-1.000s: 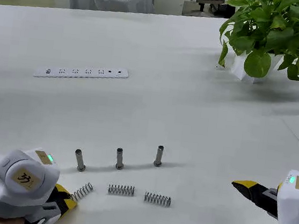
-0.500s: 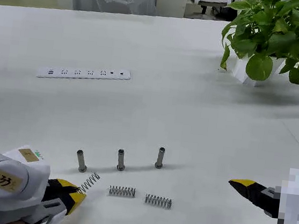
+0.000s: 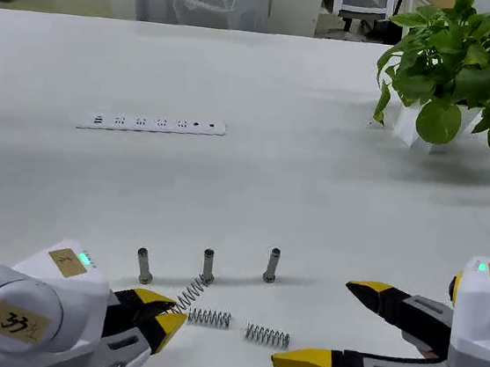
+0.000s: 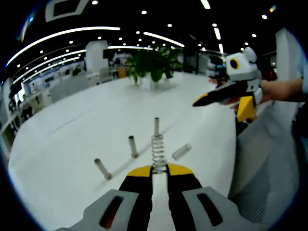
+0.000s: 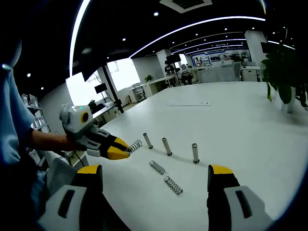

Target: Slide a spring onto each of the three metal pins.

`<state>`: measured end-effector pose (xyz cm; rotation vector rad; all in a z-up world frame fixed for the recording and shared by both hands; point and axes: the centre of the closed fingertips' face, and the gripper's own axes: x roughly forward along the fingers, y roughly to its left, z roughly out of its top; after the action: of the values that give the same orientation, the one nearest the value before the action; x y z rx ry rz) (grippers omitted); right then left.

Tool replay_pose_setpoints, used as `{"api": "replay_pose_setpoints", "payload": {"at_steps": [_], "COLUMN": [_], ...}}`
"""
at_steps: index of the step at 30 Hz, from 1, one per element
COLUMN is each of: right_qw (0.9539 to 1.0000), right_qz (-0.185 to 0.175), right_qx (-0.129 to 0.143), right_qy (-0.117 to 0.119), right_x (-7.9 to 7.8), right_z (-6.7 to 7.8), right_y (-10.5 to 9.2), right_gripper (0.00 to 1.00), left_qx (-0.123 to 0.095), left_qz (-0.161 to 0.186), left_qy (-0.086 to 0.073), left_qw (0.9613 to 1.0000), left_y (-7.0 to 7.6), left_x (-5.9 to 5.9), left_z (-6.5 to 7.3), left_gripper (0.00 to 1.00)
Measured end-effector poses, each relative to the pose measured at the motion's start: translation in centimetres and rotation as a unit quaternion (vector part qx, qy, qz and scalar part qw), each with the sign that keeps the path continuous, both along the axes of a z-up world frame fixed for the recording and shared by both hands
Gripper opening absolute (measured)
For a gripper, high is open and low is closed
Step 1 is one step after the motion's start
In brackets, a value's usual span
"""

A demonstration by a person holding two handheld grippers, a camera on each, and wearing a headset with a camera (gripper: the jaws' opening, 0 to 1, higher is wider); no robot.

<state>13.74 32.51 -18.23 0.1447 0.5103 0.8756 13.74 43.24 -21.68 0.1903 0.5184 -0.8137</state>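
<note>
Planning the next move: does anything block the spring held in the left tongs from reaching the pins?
Nothing visible: the coiled steel spring in the left tongs hangs close to the upright grey metal pins.

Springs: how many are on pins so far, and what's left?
Done: nothing, all three pins stand bare. In hand: the left gripper is shut on one spring, held above the table near the pins. Left: that one plus two springs lying on the table. The right gripper is open and empty.
</note>
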Motion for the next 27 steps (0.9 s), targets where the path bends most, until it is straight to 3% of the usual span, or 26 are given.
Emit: {"api": "replay_pose_setpoints", "payload": {"at_steps": [3, 10, 14, 20, 23, 27], "right_qw": [0.9995, 0.9972, 0.9945, 0.9894, 0.9817, 0.9781], "right_qz": [-0.004, 0.002, 0.007, 0.014, 0.023, 0.023], "right_qx": [0.031, 0.073, 0.101, 0.134, 0.172, 0.189], "right_qy": [0.006, 0.016, 0.028, 0.054, 0.078, 0.085], "right_x": [0.4, 0.9, 1.0, 0.7, 0.1, 0.1], "right_z": [0.6, 1.4, 1.9, 1.9, 2.4, 2.4], "right_y": [1.1, 3.4, 4.3, 4.7, 5.1, 4.9], "right_gripper": [0.89, 0.84, 0.79, 0.63, 0.52, 0.40], "left_qx": [-0.017, -0.047, -0.055, -0.074, -0.083, -0.088], "left_qz": [0.000, -0.011, -0.018, -0.031, -0.036, -0.042], "left_qy": [-0.004, -0.005, -0.009, -0.011, -0.016, -0.021], "left_qw": [0.9999, 0.9988, 0.9983, 0.9968, 0.9958, 0.9950], "left_y": [-0.9, -3.0, -3.8, -4.5, -4.9, -5.0], "left_x": [-0.2, -0.6, -1.2, -1.7, -2.0, -2.2], "left_z": [0.4, 1.2, 1.4, 1.8, 2.1, 2.3], "left_gripper": [0.10, 0.10, 0.10, 0.10, 0.10, 0.10]}}
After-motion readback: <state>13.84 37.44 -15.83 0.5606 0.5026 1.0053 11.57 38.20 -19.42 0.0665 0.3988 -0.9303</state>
